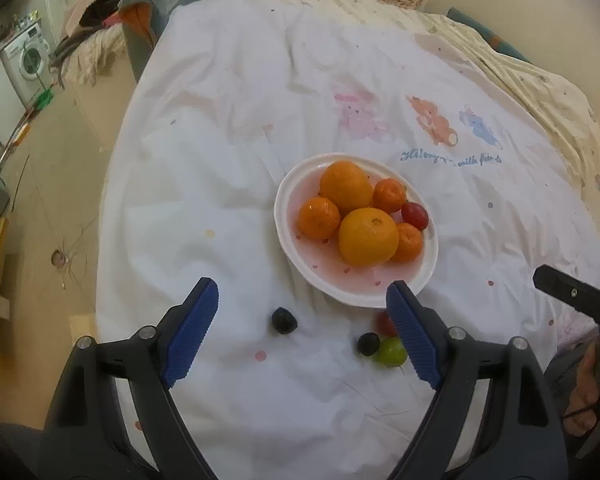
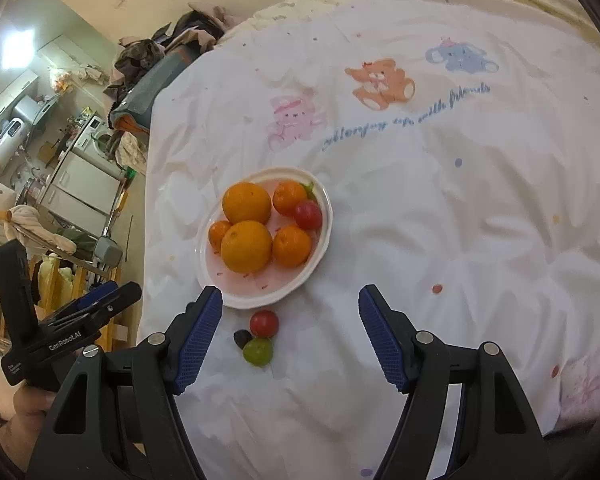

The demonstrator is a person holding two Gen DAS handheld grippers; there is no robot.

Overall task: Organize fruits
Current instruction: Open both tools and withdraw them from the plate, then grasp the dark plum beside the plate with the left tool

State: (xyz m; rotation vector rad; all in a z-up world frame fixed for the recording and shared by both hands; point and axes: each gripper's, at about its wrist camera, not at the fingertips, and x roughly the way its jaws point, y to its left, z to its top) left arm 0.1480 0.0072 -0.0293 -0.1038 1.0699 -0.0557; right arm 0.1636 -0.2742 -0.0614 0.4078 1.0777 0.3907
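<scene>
White plate [image 2: 320, 240] is nearly full; both grippers, left [image 1: 302, 330] and right [image 2: 290, 334], gape empty. Centre right fingers [image 2: 200, 340] on red fruit [image 2: 264, 323], squeeze gently.

Glossy white plate [image 1: 288, 200] on soft, creased cloth bedcover [image 1: 220, 80].

**Open sheet right of the plate, loose fruit at its near rim**

The plate [image 2: 323, 236] is full: two oranges [image 2: 247, 202], three mandarins [image 2: 292, 245] and a red grape [image 2: 307, 215] leave little bare bottom. Just off its near rim lie a red fruit [image 2: 264, 323], a green one [image 2: 257, 352] and a dark one [image 2: 242, 337], touching; another dark one [image 1: 284, 320] sits apart, left of them. Right of and beyond the plate the sheet [image 2: 440, 216] lies bare but rumpled. Left of the plate the bed edge drops to the floor [image 1: 60, 184]
</scene>
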